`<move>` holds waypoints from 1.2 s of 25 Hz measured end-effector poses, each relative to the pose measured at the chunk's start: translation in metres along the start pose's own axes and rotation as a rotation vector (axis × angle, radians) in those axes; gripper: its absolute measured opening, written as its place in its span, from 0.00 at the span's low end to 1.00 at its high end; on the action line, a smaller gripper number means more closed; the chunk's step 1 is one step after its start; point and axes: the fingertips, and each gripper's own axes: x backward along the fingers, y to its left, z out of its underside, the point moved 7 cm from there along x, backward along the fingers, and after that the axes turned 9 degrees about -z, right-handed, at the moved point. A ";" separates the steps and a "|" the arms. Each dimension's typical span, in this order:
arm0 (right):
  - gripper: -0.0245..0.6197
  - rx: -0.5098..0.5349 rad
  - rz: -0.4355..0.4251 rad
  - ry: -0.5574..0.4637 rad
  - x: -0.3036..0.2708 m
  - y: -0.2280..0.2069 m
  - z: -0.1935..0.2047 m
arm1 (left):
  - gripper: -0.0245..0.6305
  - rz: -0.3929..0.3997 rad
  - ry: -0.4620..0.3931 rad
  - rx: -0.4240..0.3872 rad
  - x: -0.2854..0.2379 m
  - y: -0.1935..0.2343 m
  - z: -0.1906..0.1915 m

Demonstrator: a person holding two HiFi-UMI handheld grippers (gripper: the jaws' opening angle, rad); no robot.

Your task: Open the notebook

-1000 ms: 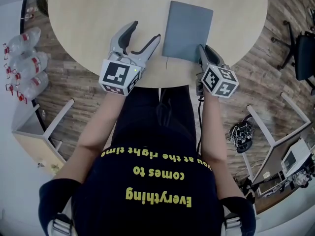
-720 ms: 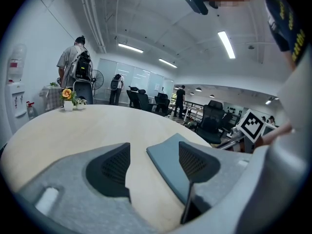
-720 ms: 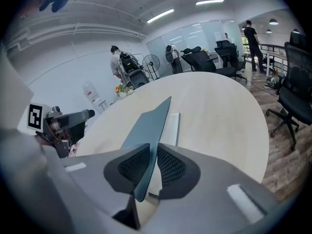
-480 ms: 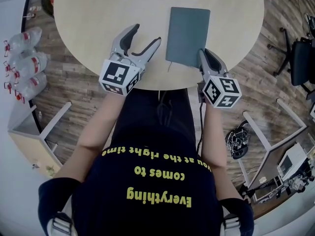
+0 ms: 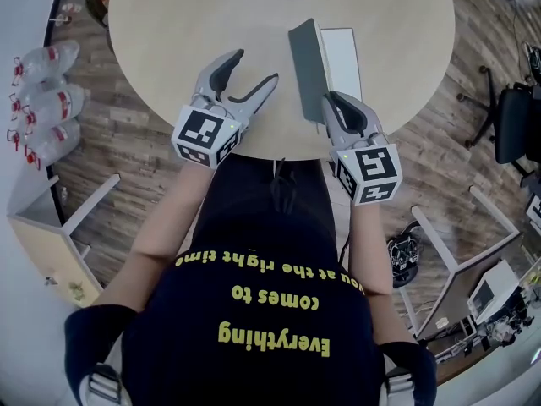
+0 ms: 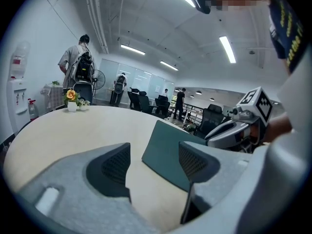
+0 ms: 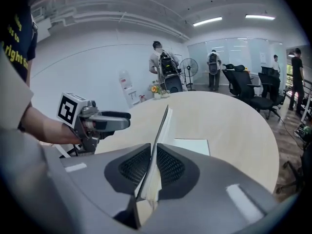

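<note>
**A:** Two sets of tongs over the round tabletop [image 5: 194, 15]. What has the right tongs [image 5: 340, 108] got?

**B:** The near edge of the notebook [image 5: 308, 66]. Its jaws have just been closing, and they stand narrow. The grey cover [image 6: 163, 150] is pinched between the pads, with what looks like a few sheets beside it.

**A:** Where does the notebook lie?

**B:** On the tabletop, close to the edge nearest the person and right of the middle. The cover is raised on edge, nearly upright. A white page [image 5: 342, 53] lies flat and bare just to its right.

**A:** And the left tongs [image 5: 252, 68]?

**B:** They hover over the tabletop just left of the notebook, apart from it. The jaws are wide, and only bare tabletop shows between the pads. The left gripper view looks across at the outer face of the lifted cover, with the right tongs behind it.

**A:** Anything else about?

**B:** A small pot of flowers [image 6: 71, 100] stands at the far side of the tabletop. Some plastic bottles [image 5: 42, 91] lie on the wooden floor to the left. A few people stand in the room beyond.
</note>
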 end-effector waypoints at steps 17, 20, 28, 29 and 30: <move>0.14 0.113 -0.207 0.104 -0.042 0.052 -0.001 | 0.52 0.097 0.020 0.078 0.009 -0.015 0.011; 0.15 0.115 -0.258 0.109 -0.055 0.061 0.002 | 0.52 0.074 0.027 0.079 0.012 -0.011 0.013; 0.15 0.138 -0.314 0.207 -0.095 0.082 0.016 | 0.52 -0.051 0.043 0.086 0.033 0.016 0.026; 0.15 0.131 -0.326 0.214 -0.102 0.084 0.019 | 0.52 -0.065 0.044 0.085 0.035 0.020 0.027; 0.15 0.123 -0.339 0.220 -0.109 0.086 0.023 | 0.52 -0.079 0.044 0.085 0.038 0.023 0.029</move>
